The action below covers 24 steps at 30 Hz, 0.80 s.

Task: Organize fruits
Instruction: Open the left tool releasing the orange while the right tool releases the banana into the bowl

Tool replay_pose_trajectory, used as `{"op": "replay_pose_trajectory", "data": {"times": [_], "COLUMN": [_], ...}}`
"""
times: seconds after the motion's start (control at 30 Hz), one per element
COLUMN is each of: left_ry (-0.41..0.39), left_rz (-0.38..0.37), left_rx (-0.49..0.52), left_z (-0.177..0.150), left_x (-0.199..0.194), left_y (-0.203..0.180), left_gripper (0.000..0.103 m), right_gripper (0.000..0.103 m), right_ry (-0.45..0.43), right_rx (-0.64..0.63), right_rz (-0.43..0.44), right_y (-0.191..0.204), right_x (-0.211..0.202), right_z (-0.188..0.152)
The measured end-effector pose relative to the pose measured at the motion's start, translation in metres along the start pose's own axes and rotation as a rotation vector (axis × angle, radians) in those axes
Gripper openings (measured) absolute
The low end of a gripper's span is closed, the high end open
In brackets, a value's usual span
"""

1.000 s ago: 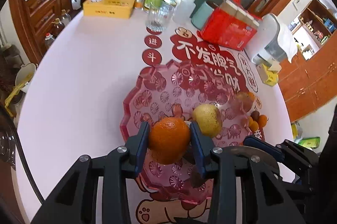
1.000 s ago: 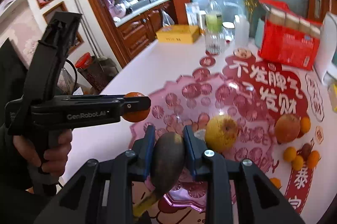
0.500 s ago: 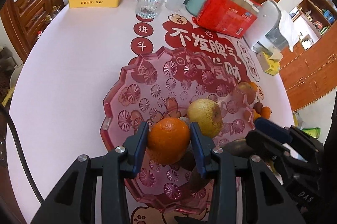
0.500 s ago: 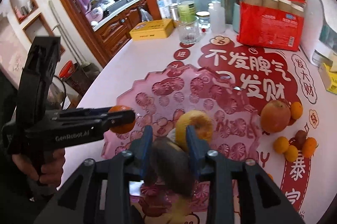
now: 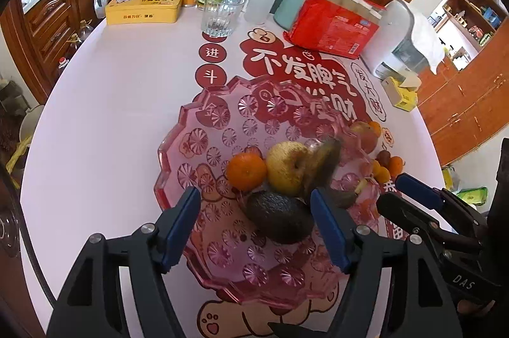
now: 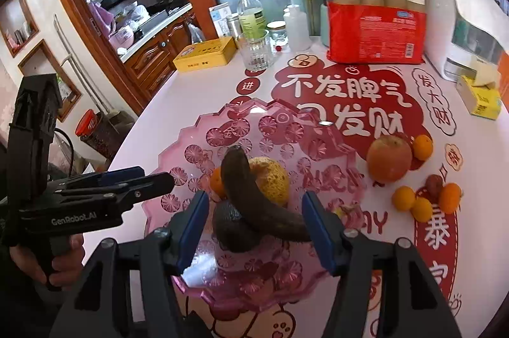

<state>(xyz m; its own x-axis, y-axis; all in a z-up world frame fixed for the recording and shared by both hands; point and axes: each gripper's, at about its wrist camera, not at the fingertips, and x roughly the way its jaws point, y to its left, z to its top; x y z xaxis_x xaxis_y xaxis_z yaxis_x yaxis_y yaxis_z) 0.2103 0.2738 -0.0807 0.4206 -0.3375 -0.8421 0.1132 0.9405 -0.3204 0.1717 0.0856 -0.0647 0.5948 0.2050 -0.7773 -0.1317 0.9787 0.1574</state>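
Pink tray point(image 6: 187, 144) holds orange point(image 5: 246, 171), pear point(image 5: 284, 168), avocado point(image 5: 280, 216), dark banana point(image 6: 251, 198). Left gripper point(image 5: 254, 228), right gripper point(image 6: 254, 230) — jaws opening, nothing clasped. Apple point(image 6: 388, 159), small fruits point(image 6: 426, 199) left on table.

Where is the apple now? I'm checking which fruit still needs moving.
In the right wrist view the apple sits on the table, right of the pink tray, touching a small orange on its right.

The left claw point(image 5: 254, 226) is opening over the pink glass dish point(image 5: 178, 147) — orange point(image 5: 245, 171), yellow pear point(image 5: 284, 168), dark avocado point(image 5: 280, 217) and a blurred blackened banana point(image 5: 321, 161) lie inside, none gripped.
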Motion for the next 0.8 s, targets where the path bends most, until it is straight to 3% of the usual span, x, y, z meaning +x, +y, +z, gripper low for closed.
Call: {"op": "replay_pose_trajectory", "data": {"times": [0.4,0.8], "left_ry": [-0.009,0.047], "left_rz": [-0.031,-0.052], "left_rx": [0.067,0.106], "left_z": [-0.025,-0.055], "left_x": [-0.025,-0.020], "left_y": [-0.034,-0.081], "left_gripper": [0.075,0.079], "right_gripper": [0.061,0.062], "right_ry": [-0.029,-0.010], "right_rx": [0.072,0.145], "right_rz": [-0.043,-0.083], "right_y": [-0.013,-0.051], "right_x": [-0.036,-0.062], "right_z": [-0.039,-0.077]}}
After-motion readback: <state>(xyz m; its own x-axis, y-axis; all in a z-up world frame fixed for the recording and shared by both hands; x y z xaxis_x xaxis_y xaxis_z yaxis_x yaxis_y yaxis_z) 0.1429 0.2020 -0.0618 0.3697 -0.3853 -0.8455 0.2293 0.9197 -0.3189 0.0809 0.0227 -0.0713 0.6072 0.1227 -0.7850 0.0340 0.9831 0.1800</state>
